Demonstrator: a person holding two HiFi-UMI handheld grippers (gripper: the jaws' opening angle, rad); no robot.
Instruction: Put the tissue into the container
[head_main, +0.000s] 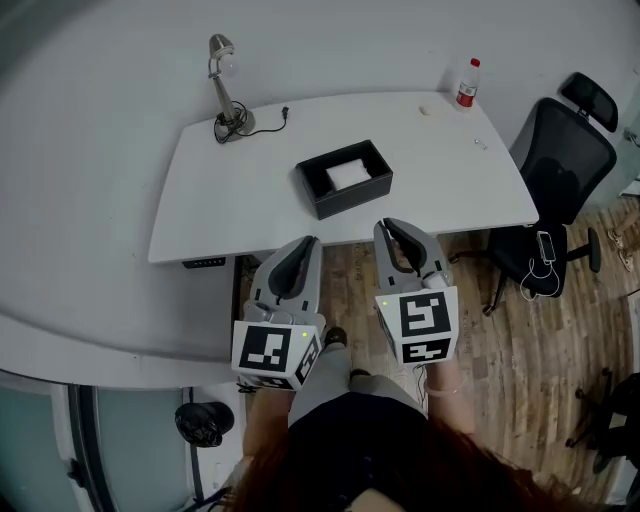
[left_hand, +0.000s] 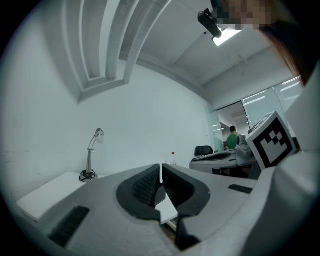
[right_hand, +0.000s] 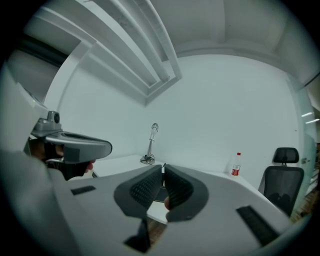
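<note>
A black rectangular container (head_main: 352, 198) stands in the middle of the white table (head_main: 240, 200), and a white tissue (head_main: 348, 174) lies inside it. Both grippers hang over the wooden floor in front of the table's near edge, close to the person's body and well short of the container. My left gripper (head_main: 305, 243) (left_hand: 161, 170) is shut with nothing between its ribbed pads. My right gripper (head_main: 388, 226) (right_hand: 163, 170) is shut too and holds nothing. The marker cubes sit at the near end of both grippers.
A silver desk lamp (head_main: 226, 90) (right_hand: 151, 145) with its cable stands at the table's far left corner. A red-capped bottle (head_main: 467, 83) (right_hand: 235, 165) stands at the far right. A black office chair (head_main: 555, 190) is right of the table. A person in green (left_hand: 232, 137) stands far off.
</note>
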